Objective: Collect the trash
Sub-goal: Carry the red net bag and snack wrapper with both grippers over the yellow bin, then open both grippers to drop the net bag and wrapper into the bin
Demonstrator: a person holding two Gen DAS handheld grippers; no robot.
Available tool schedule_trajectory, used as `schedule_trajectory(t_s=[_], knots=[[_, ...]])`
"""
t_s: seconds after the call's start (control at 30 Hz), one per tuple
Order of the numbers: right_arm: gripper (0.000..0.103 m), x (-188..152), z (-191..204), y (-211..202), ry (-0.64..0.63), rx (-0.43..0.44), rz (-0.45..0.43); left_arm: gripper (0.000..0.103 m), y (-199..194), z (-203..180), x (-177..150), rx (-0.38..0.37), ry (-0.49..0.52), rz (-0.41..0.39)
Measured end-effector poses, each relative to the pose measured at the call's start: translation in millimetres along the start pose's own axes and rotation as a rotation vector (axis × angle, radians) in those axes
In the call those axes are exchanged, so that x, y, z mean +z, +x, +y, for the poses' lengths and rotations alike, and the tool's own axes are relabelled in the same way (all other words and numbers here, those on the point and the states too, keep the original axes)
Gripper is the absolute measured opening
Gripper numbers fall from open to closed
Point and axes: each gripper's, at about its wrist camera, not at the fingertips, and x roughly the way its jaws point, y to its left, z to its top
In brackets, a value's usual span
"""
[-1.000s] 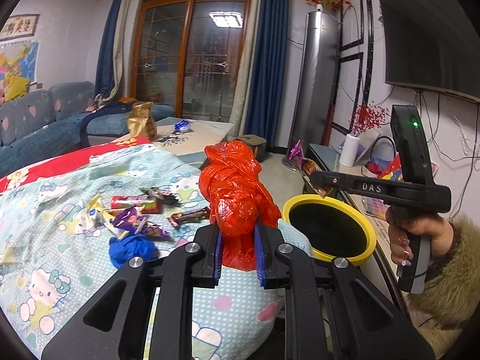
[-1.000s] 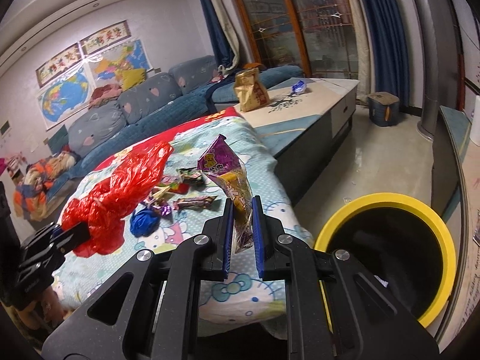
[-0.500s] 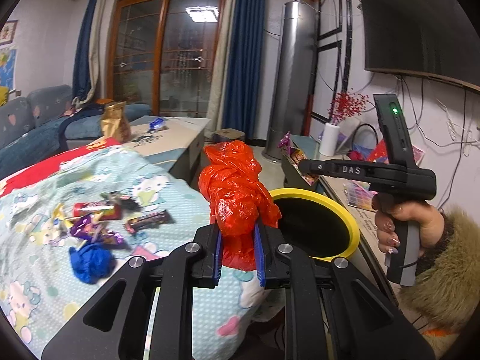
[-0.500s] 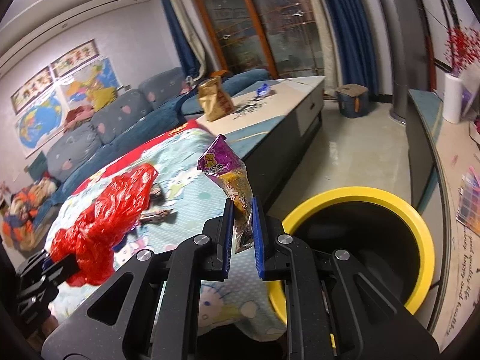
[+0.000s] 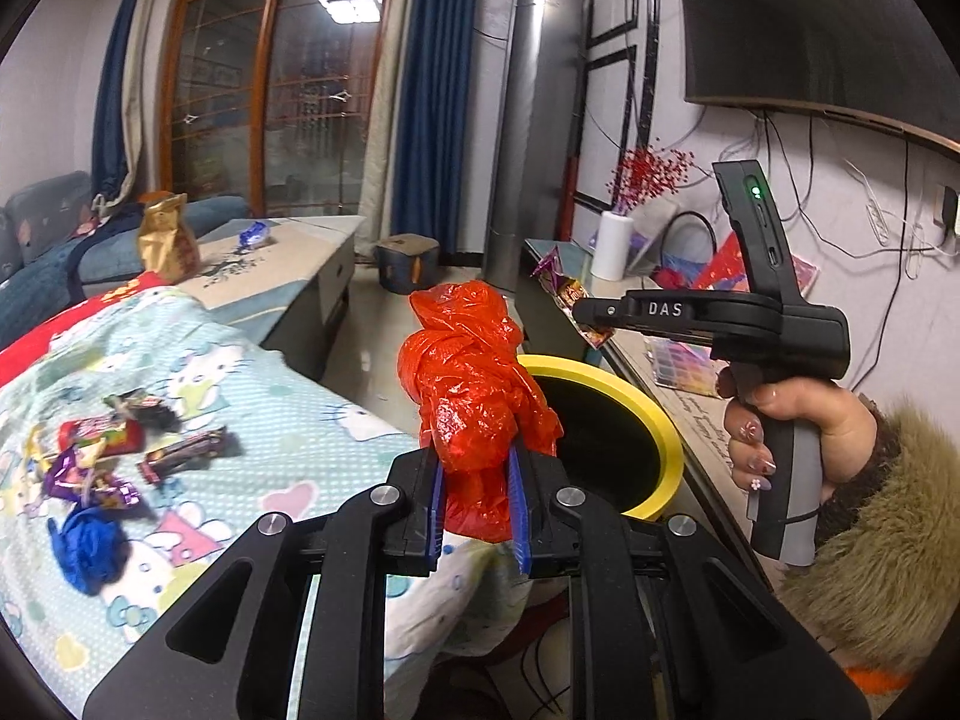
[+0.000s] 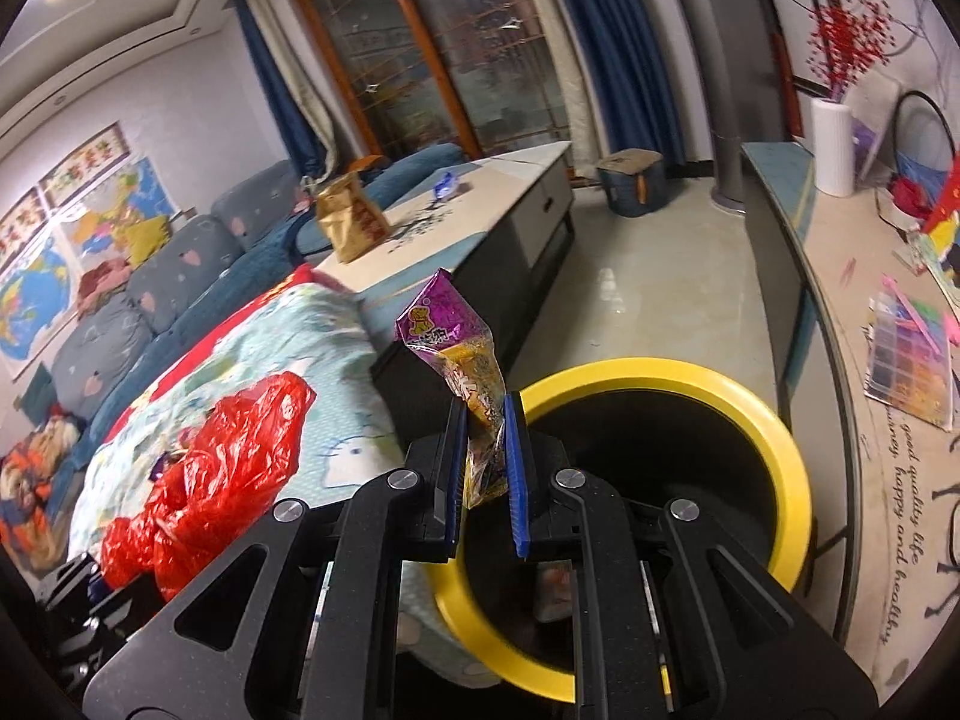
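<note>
1. While both grippers hang near it, the round black bin with a yellow rim (image 6: pixel 774 450) stands on the floor beside the cartoon-print quilt (image 5: pixel 288 420).
2. Left gripper (image 5: pixel 478 501): jaws pinch a crumpled red plastic bag (image 5: pixel 474 390), held just beside the bin's rim.
3. Right gripper (image 6: pixel 485 474): jaws nearly closed, pinching a purple-and-yellow snack wrapper (image 6: pixel 456 348) at the bin's near rim.
4. Loose candy wrappers (image 5: pixel 120 444) lie on the quilt.

Each black claw (image 5: pixel 477 501) has blue pads and silver screws, and the person wears a fuzzy brown sleeve (image 5: pixel 882 540).
</note>
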Motion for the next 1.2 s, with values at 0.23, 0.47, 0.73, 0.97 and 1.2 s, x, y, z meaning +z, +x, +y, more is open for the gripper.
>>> schedule_trajectory(t_s=[0.23,0.47,0.73,0.97,1.2], knots=[[0.008,-1,-25,4,0.061,-0.038,0.003,0.017,23,-12,1,-0.031,0.023,0.028],[0.008,-4,-50,8,0.113,-0.071,0.012,0.017,46,-28,-1,-0.056,0.051,0.056],[0.008,-11,-79,16,0.178,-0.113,0.040,0.017,70,-40,-2,-0.080,0.076,0.089],[0.008,-18,-96,22,0.216,-0.138,0.067,0.017,95,-46,-3,-0.115,0.061,0.132],[0.010,-21,-106,28,0.244,-0.138,0.090,0.017,122,-38,-7,-0.128,0.015,0.180]])
